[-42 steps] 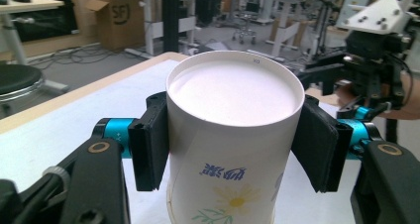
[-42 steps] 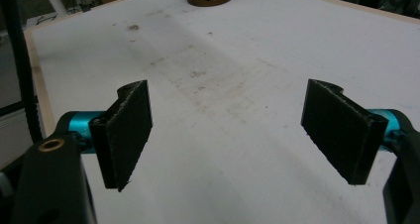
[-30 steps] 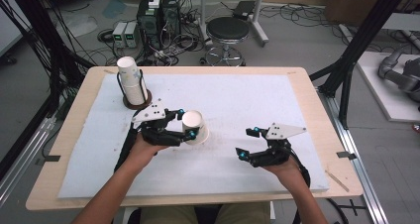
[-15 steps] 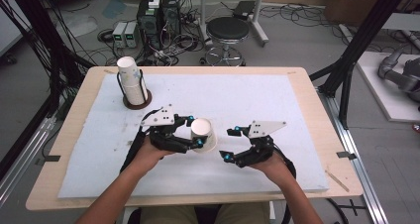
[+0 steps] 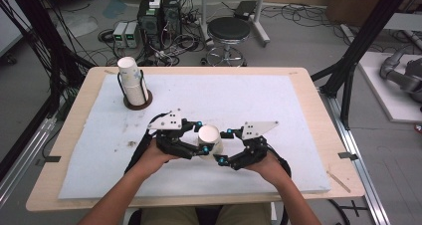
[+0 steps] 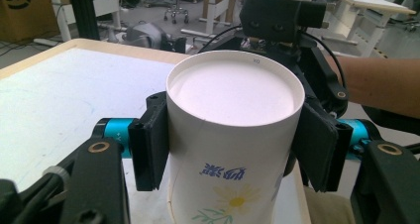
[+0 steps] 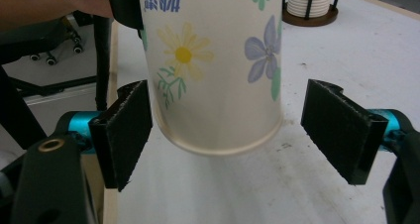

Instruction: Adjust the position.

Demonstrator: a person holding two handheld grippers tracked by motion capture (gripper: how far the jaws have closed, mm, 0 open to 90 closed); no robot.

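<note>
In the high view, an upturned paper cup (image 5: 208,139) is held above the white mat (image 5: 298,105) by the left gripper (image 5: 198,138), the right gripper (image 5: 221,145) just beside it; the handover appears half done.

In the left gripper view, the jaws are clamped on the cup's flower-printed wall.

In the right gripper view, the jaws are spread around the cup without touching; closing remains.

Overhead view forward-down; tool views closely share cup (image 5: 208,137).
</note>
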